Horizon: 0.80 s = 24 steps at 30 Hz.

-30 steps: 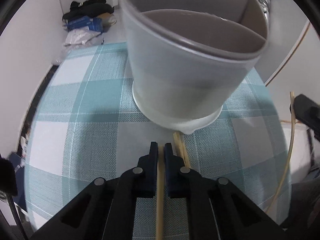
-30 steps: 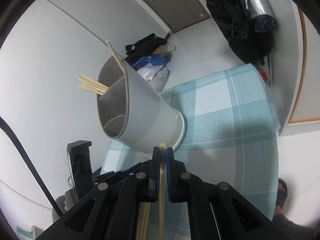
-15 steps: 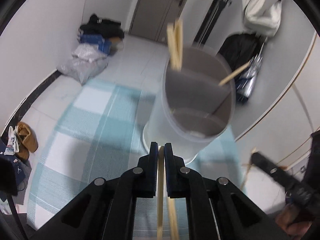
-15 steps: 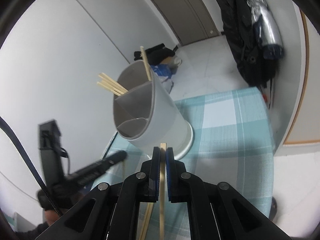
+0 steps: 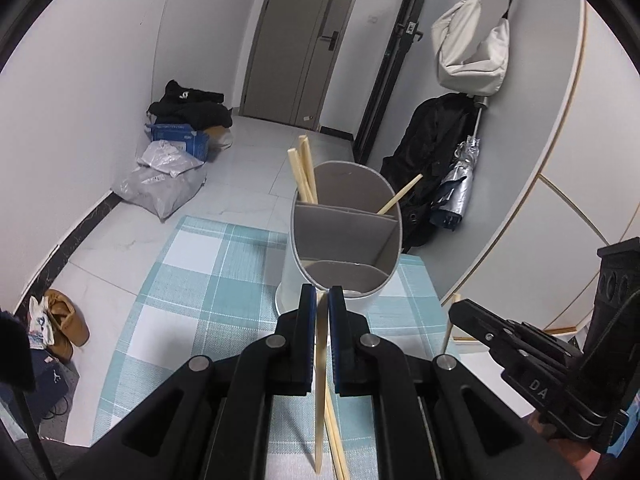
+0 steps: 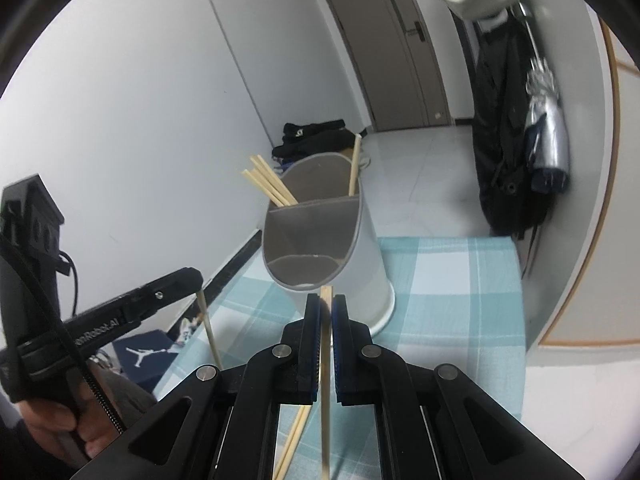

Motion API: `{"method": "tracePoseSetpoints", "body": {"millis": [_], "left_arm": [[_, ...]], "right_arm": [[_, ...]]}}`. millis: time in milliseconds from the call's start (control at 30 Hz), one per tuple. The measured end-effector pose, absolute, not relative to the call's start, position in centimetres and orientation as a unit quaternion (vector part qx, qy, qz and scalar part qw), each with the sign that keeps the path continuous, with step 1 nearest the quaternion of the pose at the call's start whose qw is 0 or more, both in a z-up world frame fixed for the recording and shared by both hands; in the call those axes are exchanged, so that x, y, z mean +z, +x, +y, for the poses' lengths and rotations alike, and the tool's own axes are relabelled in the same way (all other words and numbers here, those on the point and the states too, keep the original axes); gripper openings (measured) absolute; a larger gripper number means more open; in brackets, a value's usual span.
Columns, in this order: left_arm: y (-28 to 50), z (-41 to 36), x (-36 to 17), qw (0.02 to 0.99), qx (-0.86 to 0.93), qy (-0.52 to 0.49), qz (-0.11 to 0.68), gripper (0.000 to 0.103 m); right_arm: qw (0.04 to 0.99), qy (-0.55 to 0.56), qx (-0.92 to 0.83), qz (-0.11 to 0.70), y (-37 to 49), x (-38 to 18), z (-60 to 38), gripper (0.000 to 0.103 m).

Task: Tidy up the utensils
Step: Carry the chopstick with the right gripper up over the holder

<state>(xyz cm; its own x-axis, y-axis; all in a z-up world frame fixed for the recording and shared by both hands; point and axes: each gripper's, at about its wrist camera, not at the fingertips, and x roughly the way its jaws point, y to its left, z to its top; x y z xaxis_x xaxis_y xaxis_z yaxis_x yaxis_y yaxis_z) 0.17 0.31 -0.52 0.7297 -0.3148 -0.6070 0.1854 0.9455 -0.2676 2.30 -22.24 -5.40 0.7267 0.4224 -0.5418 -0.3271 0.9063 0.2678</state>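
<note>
A white divided utensil holder (image 5: pixel 344 240) stands on the teal checked tablecloth (image 5: pixel 192 304); it also shows in the right wrist view (image 6: pixel 328 240). Several wooden chopsticks (image 5: pixel 302 172) lean in its back compartments. My left gripper (image 5: pixel 322 300) is shut on a chopstick (image 5: pixel 319 392), held above the cloth just in front of the holder. My right gripper (image 6: pixel 326 300) is shut on another chopstick (image 6: pixel 326 380), also raised in front of the holder. Loose chopsticks (image 6: pixel 294 440) lie on the cloth below.
The table's far edge lies just behind the holder. On the floor are bags and clothes (image 5: pixel 176 160) at the left and shoes (image 5: pixel 60 320). A black coat and umbrella (image 5: pixel 448 168) hang at the right wall.
Both grippers have risen and pulled back from the holder, each carrying its chopstick. The holder now looks smaller and its open top is in view.
</note>
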Motion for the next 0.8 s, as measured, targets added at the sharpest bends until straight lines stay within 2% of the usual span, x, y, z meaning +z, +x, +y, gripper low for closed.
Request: {"method": "tracePoseSetpoints", "body": {"millis": [800], "left_arm": [[-2.5,-0.1,2.8,0.939,-0.148,-0.060,0.304,0.003]], "right_arm": [[0.940,0.069,0.198,0.268,-1.0,-3.3,-22.3,0.004]]}}
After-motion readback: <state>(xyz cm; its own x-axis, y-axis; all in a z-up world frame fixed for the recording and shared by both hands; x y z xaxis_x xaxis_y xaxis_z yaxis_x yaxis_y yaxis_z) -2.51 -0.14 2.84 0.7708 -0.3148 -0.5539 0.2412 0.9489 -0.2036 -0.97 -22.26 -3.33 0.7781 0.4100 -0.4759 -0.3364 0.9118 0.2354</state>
